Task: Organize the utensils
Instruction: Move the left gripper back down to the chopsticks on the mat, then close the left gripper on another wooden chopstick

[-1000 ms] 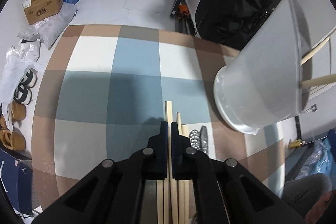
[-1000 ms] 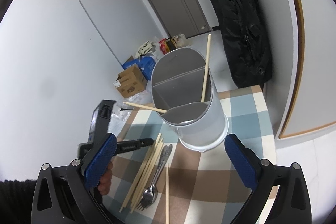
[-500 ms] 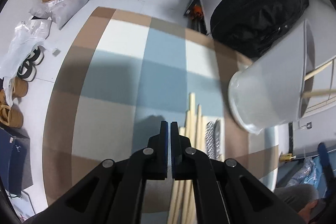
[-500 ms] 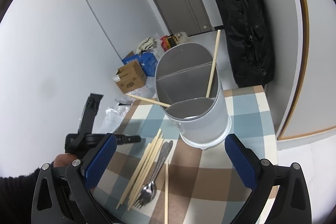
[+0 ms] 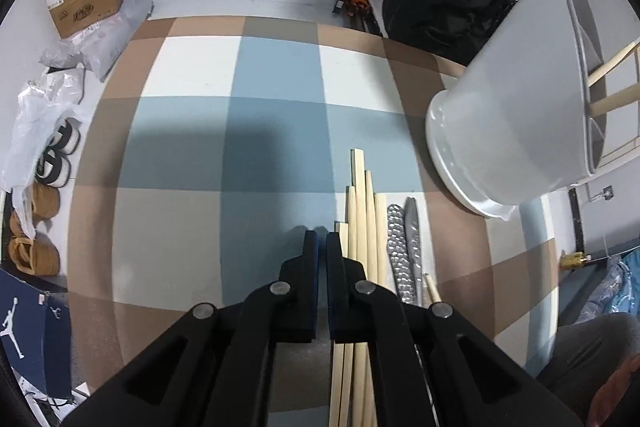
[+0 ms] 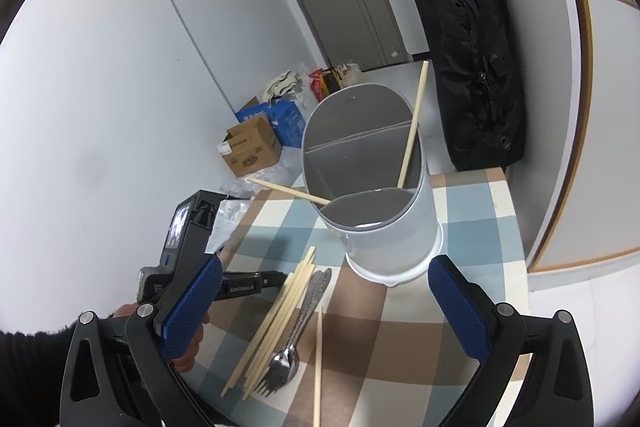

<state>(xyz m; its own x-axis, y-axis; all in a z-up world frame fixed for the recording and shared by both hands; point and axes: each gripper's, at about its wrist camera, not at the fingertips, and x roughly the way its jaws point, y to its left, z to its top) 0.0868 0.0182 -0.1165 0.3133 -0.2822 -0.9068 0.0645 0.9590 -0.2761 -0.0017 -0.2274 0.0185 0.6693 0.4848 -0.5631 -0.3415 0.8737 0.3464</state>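
A white divided utensil holder (image 6: pixel 384 227) stands on the checked tablecloth (image 6: pixel 472 211) with two chopsticks (image 6: pixel 412 131) leaning in it. In front of it lie a bundle of chopsticks (image 6: pixel 276 315), a fork (image 6: pixel 284 363) beside another metal handle, and one separate chopstick (image 6: pixel 318 359). My left gripper (image 5: pixel 322 239) is shut with nothing between its pads, its tips low over the cloth just left of the chopstick bundle (image 5: pixel 362 219). The metal handles (image 5: pixel 400 247) and the holder (image 5: pixel 500 131) lie to its right. My right gripper (image 6: pixel 324 303) hangs open above the utensils, holding nothing.
A black bag (image 6: pixel 472 67) leans on the wall behind the table. On the floor to the left are a cardboard box (image 5: pixel 86 3), plastic bags and shoes (image 5: pixel 36 203). A hand (image 6: pixel 188 347) holds the left gripper at the table's left edge.
The left gripper, earlier over the chopstick bundle, pulled back to the left and has come down again at the bundle's left side. The right gripper has stayed put.
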